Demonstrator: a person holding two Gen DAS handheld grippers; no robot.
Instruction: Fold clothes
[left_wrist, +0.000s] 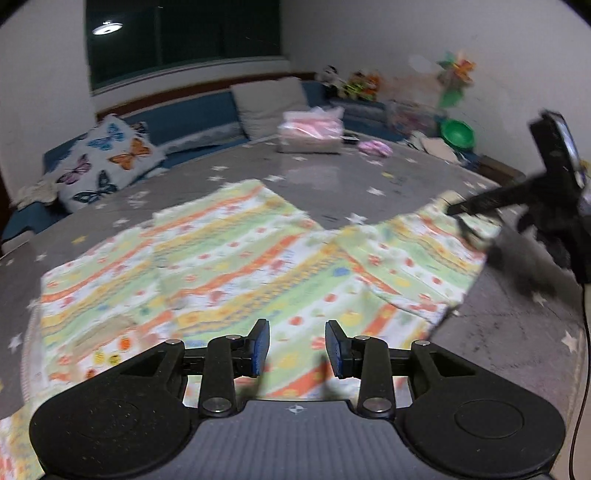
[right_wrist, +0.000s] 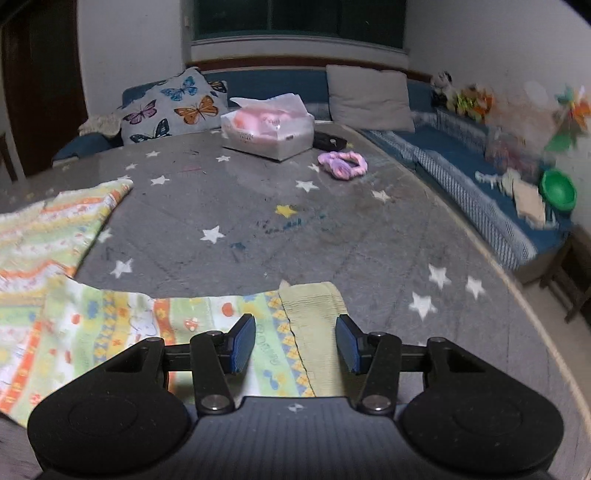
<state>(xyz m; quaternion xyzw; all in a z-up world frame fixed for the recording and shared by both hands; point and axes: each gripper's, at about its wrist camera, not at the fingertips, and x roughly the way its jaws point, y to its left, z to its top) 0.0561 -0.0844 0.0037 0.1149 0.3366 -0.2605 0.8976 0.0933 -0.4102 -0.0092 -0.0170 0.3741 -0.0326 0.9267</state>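
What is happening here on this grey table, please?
A person with a gripper in each hand is folding clothes. Patterned trousers lie spread flat on the star-print table. The left gripper hovers over the middle of them, and the right gripper is above one green cuff. Both have open jaws and hold nothing.

Patterned garment (left_wrist: 236, 266) beneath gaping left gripper (left_wrist: 296, 349) jaws

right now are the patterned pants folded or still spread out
Spread out. The patterned pants lie flat on the grey star mat, both legs apart in a V, nothing doubled over.
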